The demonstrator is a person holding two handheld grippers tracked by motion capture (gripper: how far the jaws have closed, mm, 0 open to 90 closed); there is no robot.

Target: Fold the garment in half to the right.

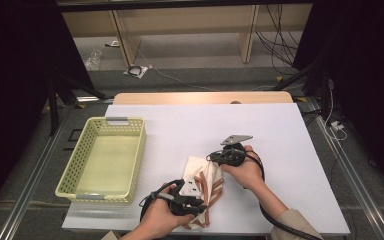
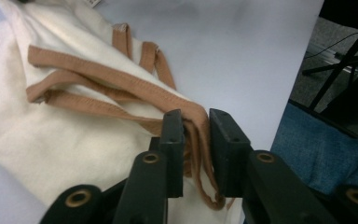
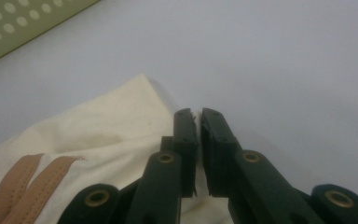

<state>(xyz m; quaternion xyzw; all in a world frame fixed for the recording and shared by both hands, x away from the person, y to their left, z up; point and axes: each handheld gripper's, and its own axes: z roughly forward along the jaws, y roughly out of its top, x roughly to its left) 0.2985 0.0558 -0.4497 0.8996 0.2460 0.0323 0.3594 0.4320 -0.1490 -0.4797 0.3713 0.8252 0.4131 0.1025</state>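
I see the cream cloth bag lying flat on the white tabletop, near its front edge, to the right of the yellow basket. My left gripper has its jaws slightly spread, with the bag's brown straps running between them; I cannot tell whether the pads press on the straps. My right gripper has its jaws almost together at the bag's cream edge, a narrow gap between them.
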